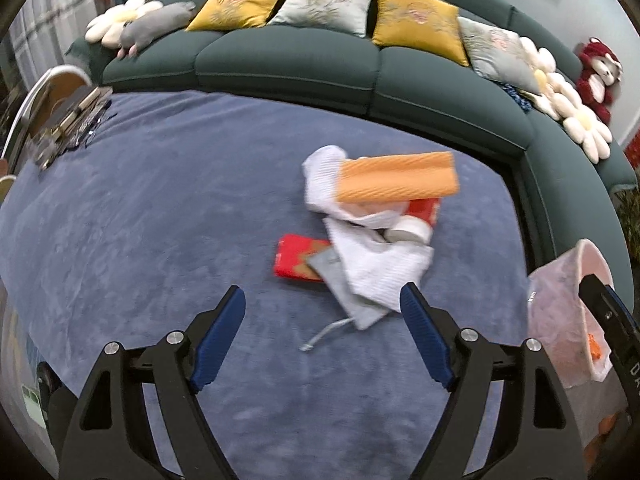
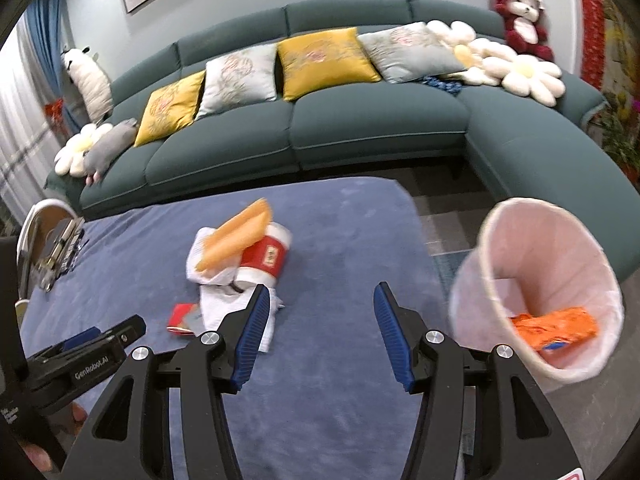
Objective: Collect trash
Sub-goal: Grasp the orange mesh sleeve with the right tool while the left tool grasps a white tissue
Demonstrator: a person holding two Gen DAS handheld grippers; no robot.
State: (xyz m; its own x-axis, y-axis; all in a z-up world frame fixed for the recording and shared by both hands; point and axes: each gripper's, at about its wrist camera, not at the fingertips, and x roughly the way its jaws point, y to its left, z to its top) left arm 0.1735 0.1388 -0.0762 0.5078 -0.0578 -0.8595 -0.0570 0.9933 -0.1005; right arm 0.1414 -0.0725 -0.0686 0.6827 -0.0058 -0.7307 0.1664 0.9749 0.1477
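Observation:
A pile of trash lies on the blue-covered table [image 1: 160, 216]: an orange rolled cloth [image 1: 396, 178] on top, crumpled white cloth [image 1: 376, 268], a red and white paper cup [image 1: 416, 222], a red packet [image 1: 296, 262] and a grey drawstring pouch [image 1: 340, 280]. My left gripper [image 1: 322, 292] hangs open just short of the pile, nothing between its fingers. My right gripper [image 2: 322, 289] is open and empty too, with the pile [image 2: 240, 252] to its left. A pink-lined bin [image 2: 540, 248] stands to its right with an orange packet [image 2: 556, 328] inside.
A curved green sofa [image 2: 360, 128] with yellow and grey cushions, flower pillows and plush toys runs behind the table. A chair [image 1: 52, 92] with tools on it stands at the far left. The left gripper's body [image 2: 88, 354] shows at the lower left of the right wrist view.

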